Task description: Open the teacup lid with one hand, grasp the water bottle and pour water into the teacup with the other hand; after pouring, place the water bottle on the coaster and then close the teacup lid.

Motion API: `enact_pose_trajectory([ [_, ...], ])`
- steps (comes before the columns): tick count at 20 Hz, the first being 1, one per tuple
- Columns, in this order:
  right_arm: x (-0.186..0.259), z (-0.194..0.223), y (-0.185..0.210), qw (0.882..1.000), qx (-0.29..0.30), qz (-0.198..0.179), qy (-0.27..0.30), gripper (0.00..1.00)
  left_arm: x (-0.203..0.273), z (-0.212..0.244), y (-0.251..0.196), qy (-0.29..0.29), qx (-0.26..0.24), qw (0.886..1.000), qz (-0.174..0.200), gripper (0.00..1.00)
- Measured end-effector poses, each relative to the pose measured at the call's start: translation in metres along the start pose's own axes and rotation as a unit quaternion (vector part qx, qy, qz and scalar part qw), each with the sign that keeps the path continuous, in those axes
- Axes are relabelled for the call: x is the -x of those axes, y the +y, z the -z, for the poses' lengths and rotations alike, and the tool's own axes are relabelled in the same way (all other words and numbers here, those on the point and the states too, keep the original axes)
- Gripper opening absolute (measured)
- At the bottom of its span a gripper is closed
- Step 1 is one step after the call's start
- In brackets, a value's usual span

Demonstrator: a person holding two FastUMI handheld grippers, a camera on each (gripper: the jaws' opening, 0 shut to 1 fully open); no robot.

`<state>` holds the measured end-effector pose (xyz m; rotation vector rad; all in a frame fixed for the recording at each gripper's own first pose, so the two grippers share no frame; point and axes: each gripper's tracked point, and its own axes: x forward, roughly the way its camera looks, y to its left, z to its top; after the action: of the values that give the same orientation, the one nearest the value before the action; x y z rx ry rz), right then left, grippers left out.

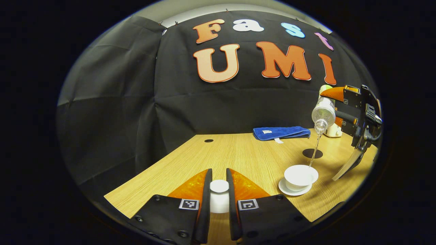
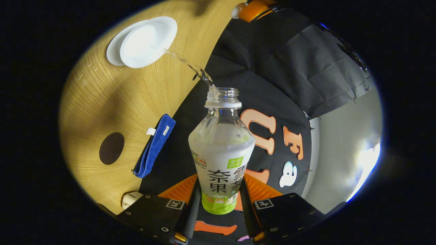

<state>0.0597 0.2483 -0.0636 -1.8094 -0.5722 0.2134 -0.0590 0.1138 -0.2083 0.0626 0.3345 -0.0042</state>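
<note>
Black cloth walls close off the booth behind a pale wood-grain bench (image 1: 238,153), and the pour is on. In the left gripper view, the right gripper (image 1: 335,110) hangs high over the bench's right side with the bottle (image 1: 323,110) tipped neck-down, a thin stream of water (image 1: 315,149) falling into the open teacup (image 1: 301,176). Cup sits on its white saucer (image 1: 287,190) toward the near right part of the bench, lid off. Just beyond it lies the dark round coaster (image 1: 312,153), bare, and past that a folded blue towel (image 1: 281,132) along the far edge. A small white object (image 1: 333,131) sits at the far right, partly behind the bottle; what it is I cannot tell.

Down low in the same view, the left gripper (image 1: 218,195) has the white lid (image 1: 219,195) between its jaws, nearly closed, both fingers pressed against the lid's sides, held over the near edge.

Over to the right gripper view: the right gripper (image 2: 219,200) has its jaws clamped on the lower body of the bottle (image 2: 221,153), cap off, neck pointing away. Water (image 2: 190,66) arcs from the mouth into the teacup (image 2: 148,42), saucer (image 2: 114,51) peeking out beneath. Coaster (image 2: 111,148) and towel (image 2: 155,146) lie well apart from the cup, with the white object (image 2: 131,199) at the bench's edge.
</note>
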Motion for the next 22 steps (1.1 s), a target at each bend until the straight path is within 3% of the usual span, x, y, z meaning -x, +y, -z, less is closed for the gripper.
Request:
enact_pose_trajectory([
  [4, -0.003, -0.007, -0.012, 0.999, 0.025, 0.029, -0.012, 0.55, 0.001, 0.001, 0.0, 0.002, -0.001, 1.0, 0.001, 0.27],
  [11, -0.003, -0.02, -0.024, 0.994, 0.072, 0.067, -0.038, 0.59, 0.003, 0.003, 0.001, 0.002, -0.002, 1.0, 0.002, 0.28],
  [13, -0.004, -0.023, -0.018, 0.994, 0.071, 0.066, -0.046, 0.62, 0.002, 0.004, 0.001, 0.003, -0.003, 1.0, 0.002, 0.28],
  [14, -0.005, -0.024, -0.015, 0.994, 0.072, 0.065, -0.049, 0.55, 0.003, 0.004, 0.001, 0.003, -0.002, 1.0, 0.002, 0.27],
  [22, 0.002, -0.041, 0.0, 0.991, 0.089, 0.056, -0.078, 0.59, 0.002, 0.005, -0.002, 0.006, -0.003, 1.0, 0.005, 0.27],
])
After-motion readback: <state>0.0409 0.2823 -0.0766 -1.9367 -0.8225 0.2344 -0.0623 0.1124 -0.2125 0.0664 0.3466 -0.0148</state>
